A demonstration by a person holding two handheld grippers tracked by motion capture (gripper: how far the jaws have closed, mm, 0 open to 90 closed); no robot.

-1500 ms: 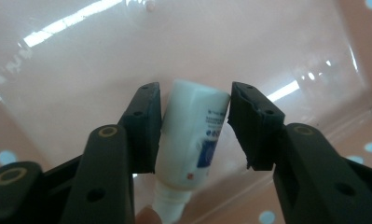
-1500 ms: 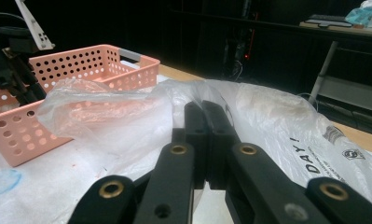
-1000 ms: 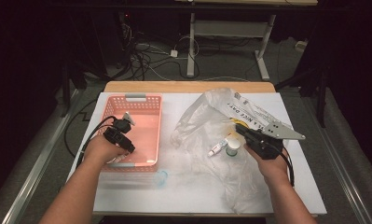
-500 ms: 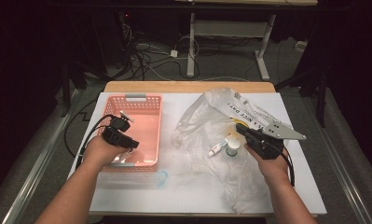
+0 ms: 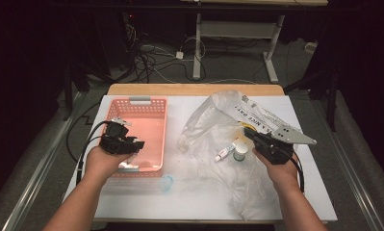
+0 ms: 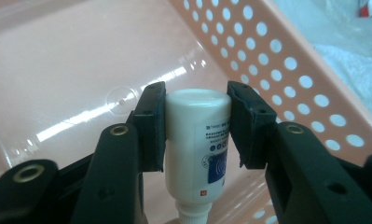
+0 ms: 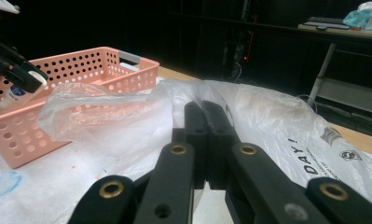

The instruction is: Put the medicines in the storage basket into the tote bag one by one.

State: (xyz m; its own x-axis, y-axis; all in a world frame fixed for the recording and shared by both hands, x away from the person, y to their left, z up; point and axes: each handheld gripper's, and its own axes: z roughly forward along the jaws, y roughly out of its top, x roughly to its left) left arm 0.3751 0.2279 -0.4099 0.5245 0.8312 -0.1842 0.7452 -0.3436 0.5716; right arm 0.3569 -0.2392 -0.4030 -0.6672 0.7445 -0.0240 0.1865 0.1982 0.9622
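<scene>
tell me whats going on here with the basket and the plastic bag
A person works with a gripper in each hand, moving small items out of a clear plastic bag into a pink basket. The left gripper is shut on a small white bottle, held over the basket floor. The right gripper is shut with nothing between its jaws, resting by the bag, where a small tube and a green-capped jar lie.

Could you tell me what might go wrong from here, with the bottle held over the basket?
The left tongs clamp the white bottle only near its base, cap down, above the pink basket; the smooth plastic could slip or pivot out early. The right tongs are shut against the clear plastic bag; pulling away might drag it and topple the small green-capped jar and tube.
</scene>
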